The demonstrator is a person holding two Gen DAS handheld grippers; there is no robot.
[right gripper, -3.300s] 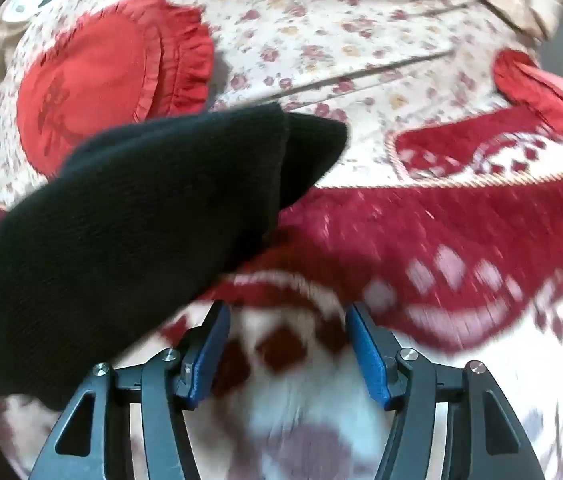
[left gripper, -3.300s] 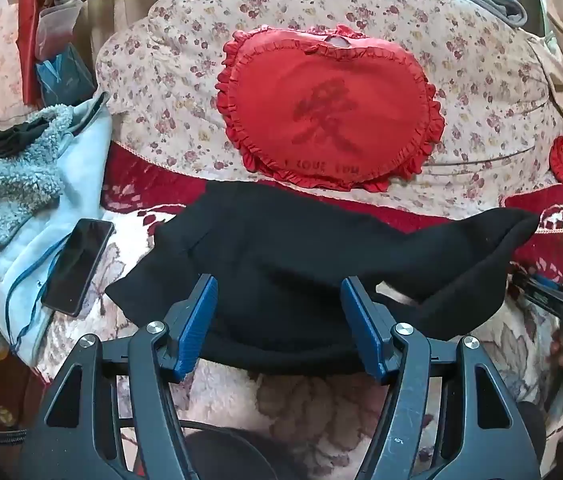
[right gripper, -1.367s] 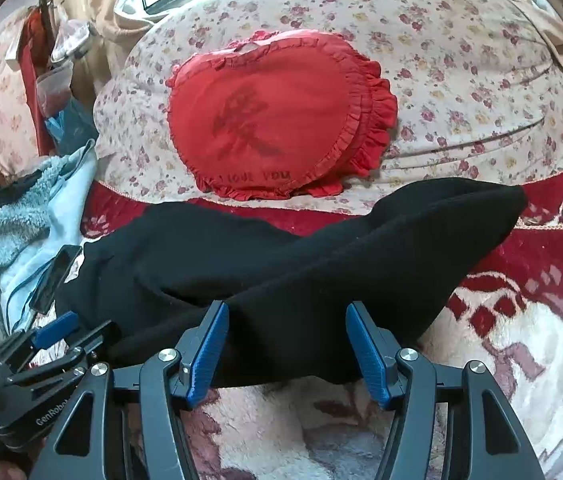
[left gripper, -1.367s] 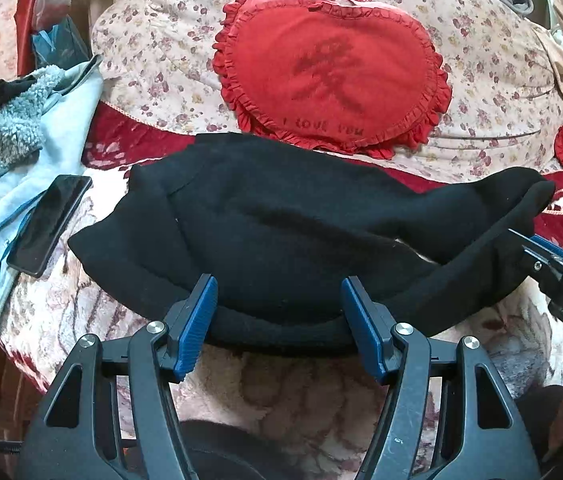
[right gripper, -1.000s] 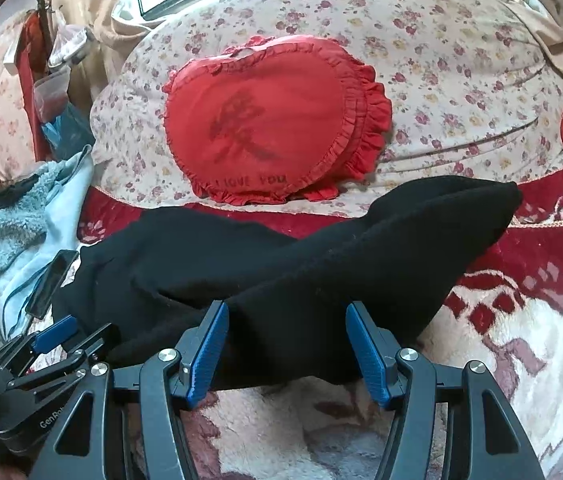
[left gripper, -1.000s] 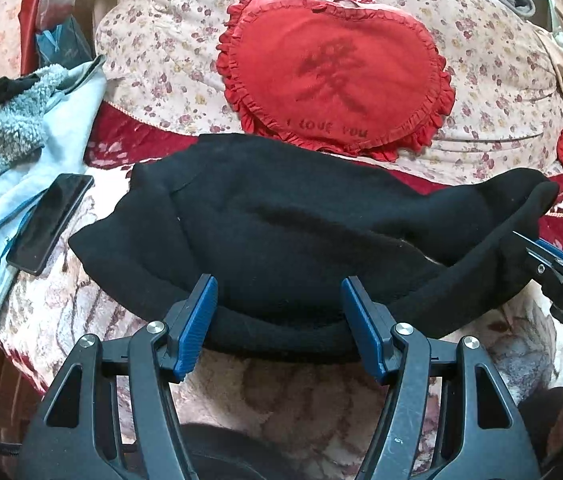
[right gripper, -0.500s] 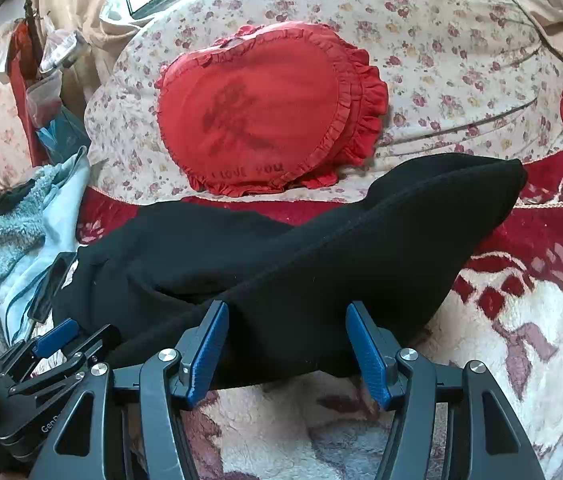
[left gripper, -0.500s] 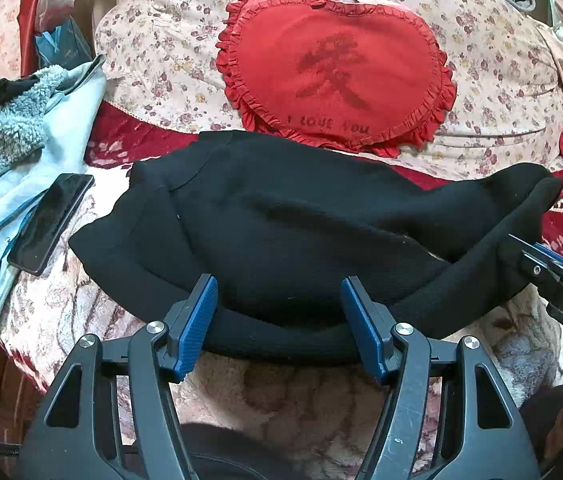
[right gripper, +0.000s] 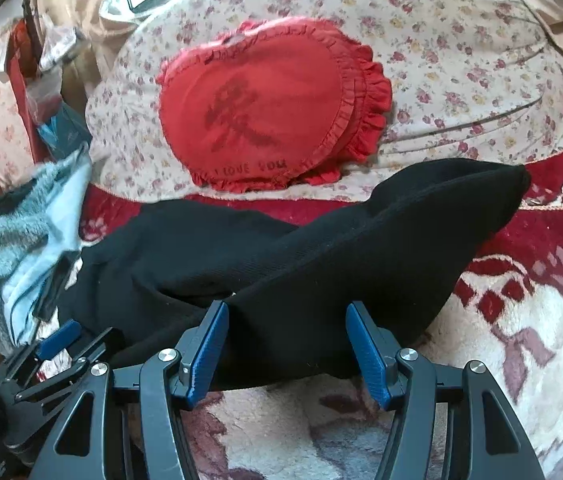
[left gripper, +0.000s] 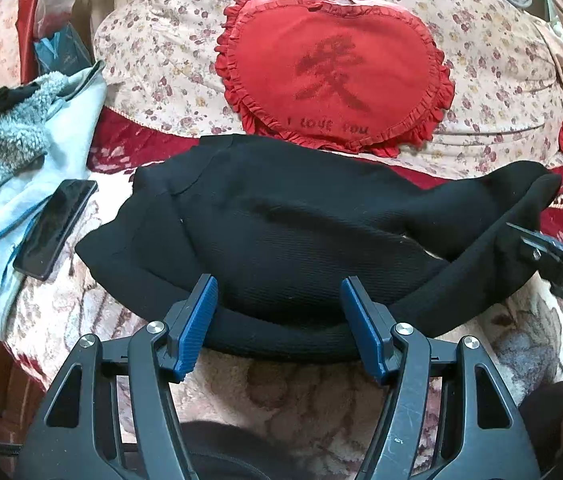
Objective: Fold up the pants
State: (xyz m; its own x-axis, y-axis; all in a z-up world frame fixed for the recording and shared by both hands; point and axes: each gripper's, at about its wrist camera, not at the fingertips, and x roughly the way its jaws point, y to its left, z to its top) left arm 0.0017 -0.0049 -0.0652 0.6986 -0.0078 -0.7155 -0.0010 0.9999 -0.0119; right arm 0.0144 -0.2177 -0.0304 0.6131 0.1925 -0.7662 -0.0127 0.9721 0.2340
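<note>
The left tool [left gripper: 279, 322] is spread wide, its blue pads either side of the near folded edge of the black pants [left gripper: 301, 240], gripping nothing. The pants lie across the bed [left gripper: 321, 396] on a red-and-cream blanket, below a red heart cushion [left gripper: 333, 68]. A dark phone [left gripper: 55, 228] rests on pale blue fleece [left gripper: 9, 168] near the bed's left edge. The right tool [left gripper: 557, 264] enters at the right edge, touching the pants.

From my left wrist camera, the pants [left gripper: 281, 232] lie folded across the blanket [left gripper: 281, 392] just ahead of my left gripper [left gripper: 279, 320]. Behind them a heart-shaped cushion [left gripper: 333, 68] leans on a quilt [left gripper: 161, 60]. To the left, a phone [left gripper: 55, 228] rests on a fleece jacket [left gripper: 5, 152]. My right gripper [right gripper: 285, 344] sits at the pants' near edge, right of my left one.
</note>
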